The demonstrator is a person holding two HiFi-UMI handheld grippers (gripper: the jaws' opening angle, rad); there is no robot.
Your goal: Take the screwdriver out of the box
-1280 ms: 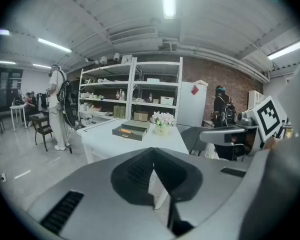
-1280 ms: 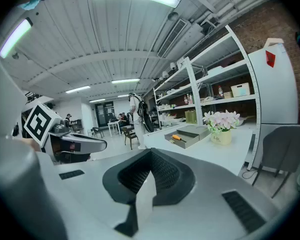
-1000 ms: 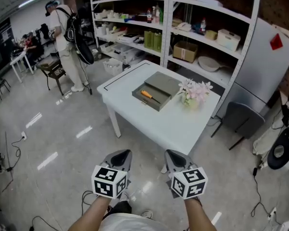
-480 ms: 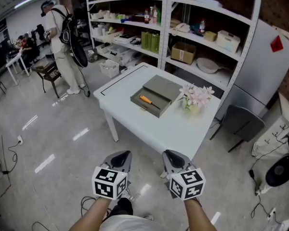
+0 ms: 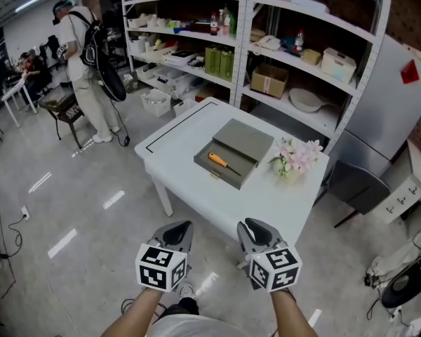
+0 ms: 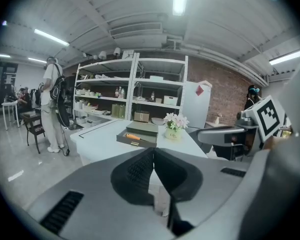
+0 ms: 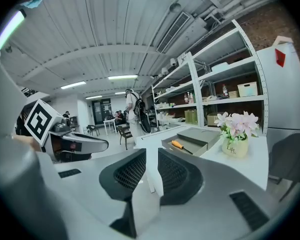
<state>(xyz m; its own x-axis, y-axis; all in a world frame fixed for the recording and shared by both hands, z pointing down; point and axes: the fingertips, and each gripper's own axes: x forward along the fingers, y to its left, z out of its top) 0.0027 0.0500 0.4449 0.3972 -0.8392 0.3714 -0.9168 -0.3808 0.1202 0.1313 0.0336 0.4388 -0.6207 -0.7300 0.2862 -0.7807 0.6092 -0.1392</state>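
Orange-handled screwdriver (image 5: 222, 161): lies in the open tray of the box, touched by neither gripper
Grey box (image 5: 220, 176): on the white counter (image 5: 179, 149); lid flat behind the tray; flower pot (image 5: 292, 163) just beside it
Left gripper (image 5: 181, 227): low in front of the counter, well apart from the box; jaws pressed together, nothing between them
Right gripper (image 5: 250, 225): beside the other gripper; jaws opening, a narrow gap, nothing in it
Shelving (image 5: 266, 27): behind the counter

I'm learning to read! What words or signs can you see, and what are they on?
"Life": on the flower pot; the smaller line beneath is too blurred.
Red diamond sticker on the fridge: print too small to read.
Green bottles and cardboard box on the shelves: labels too small.
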